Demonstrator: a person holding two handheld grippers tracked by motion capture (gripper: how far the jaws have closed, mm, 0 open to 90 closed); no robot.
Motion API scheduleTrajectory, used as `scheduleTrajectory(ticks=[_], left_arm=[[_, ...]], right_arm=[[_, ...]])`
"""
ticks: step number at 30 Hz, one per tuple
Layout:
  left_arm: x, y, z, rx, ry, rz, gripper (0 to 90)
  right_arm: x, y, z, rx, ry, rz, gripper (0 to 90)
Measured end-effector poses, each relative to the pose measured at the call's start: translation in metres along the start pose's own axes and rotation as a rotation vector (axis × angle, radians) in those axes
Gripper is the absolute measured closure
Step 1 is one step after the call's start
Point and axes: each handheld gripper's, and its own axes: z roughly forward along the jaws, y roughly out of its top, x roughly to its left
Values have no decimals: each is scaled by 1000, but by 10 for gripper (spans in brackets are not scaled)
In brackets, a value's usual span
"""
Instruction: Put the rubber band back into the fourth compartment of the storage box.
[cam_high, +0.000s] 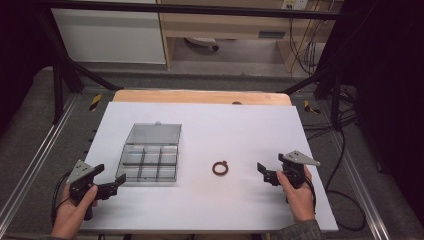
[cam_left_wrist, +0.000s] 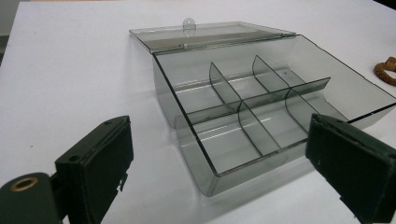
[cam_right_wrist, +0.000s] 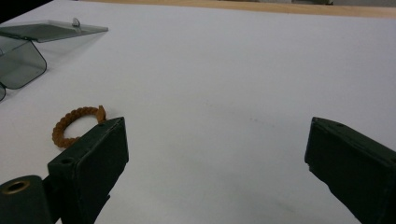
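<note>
Black fingers (cam_left_wrist: 224, 172), clear box (cam_left_wrist: 261, 116), braided ring (cam_right_wrist: 77, 126)

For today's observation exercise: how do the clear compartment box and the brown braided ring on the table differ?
The compartment box is clear grey plastic, angular, with dividers and its lid folded open; the braided ring is brown, round and woven. The box is much the larger. The box lies by the left gripper, the ring nearer the right gripper. Both rest untouched on the white table.
</note>
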Motion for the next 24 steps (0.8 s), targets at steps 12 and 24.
scheduleTrajectory(ticks=[12, 24], left_arm=[[1, -1, 0, 2, 17, -4, 68], [2, -6, -10, 8, 29, -7, 67]], right_arm=[[19, 23, 2, -20, -24, -15, 50], [41, 51, 19, 18, 22, -89, 42]])
